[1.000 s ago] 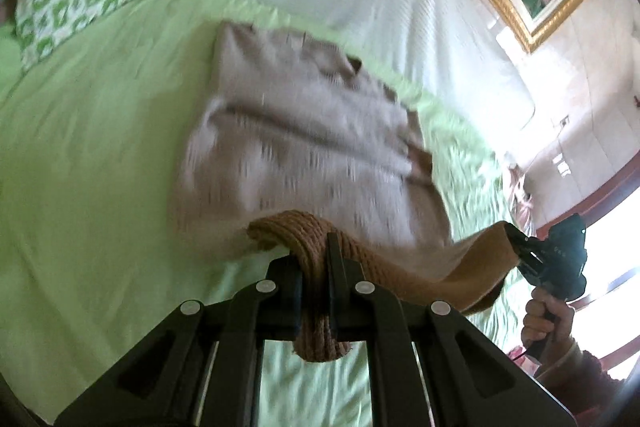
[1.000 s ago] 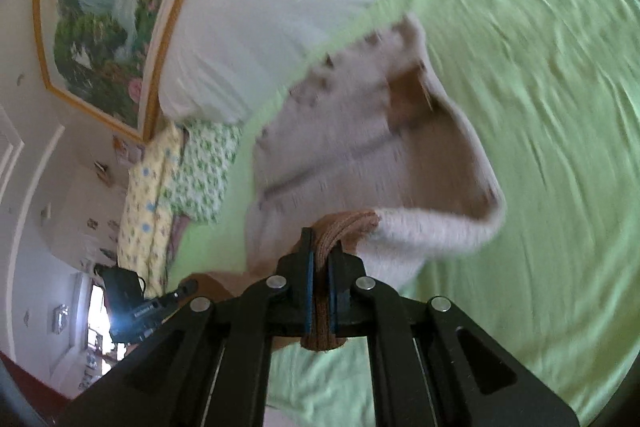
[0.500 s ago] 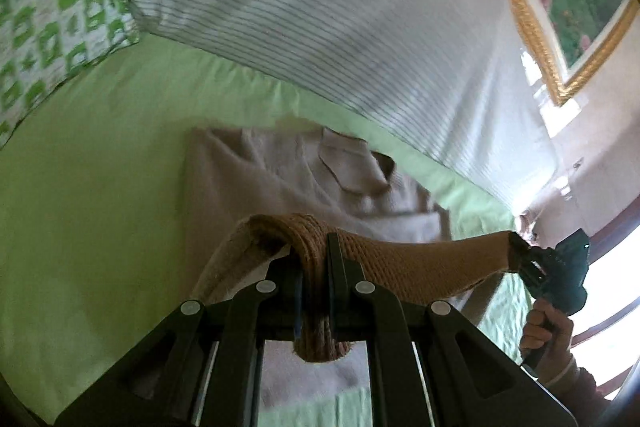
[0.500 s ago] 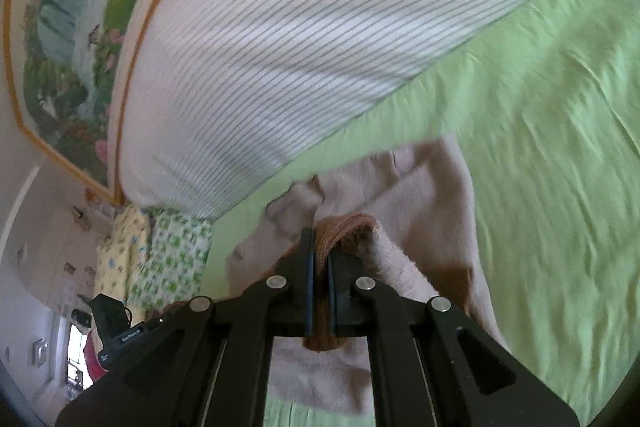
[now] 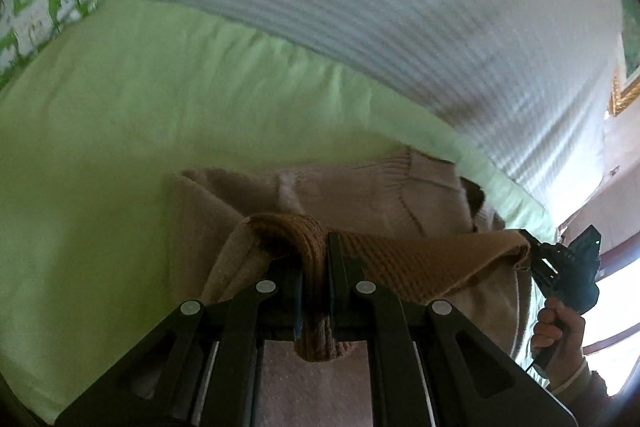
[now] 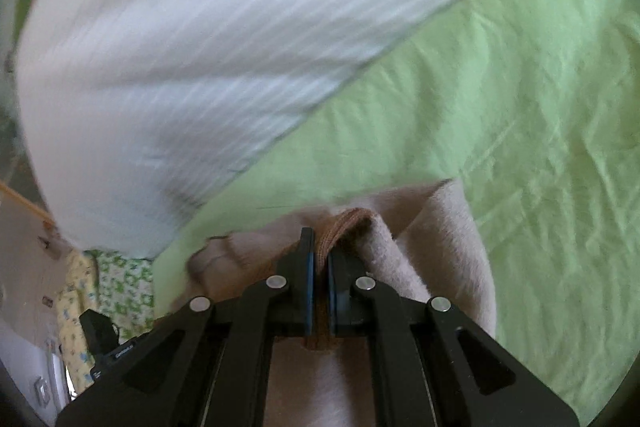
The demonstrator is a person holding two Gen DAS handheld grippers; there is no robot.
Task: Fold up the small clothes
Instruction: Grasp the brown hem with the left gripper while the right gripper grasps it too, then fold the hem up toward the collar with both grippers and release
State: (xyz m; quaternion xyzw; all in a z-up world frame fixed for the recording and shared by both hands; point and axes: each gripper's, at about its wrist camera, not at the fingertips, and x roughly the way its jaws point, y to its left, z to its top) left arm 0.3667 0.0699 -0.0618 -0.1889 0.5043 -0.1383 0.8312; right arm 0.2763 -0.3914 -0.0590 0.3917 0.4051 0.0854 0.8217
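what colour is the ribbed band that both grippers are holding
Tan-brown, darker than the beige sweater it belongs to. The ribbed band shows best in the left wrist view.

Both wrist cams close, angled down; share sweater (image 5: 360, 195).

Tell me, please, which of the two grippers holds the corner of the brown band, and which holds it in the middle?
The right gripper pinches the end corner of the brown ribbed band; the left gripper clamps it partway along, with knit bulging at both sides.
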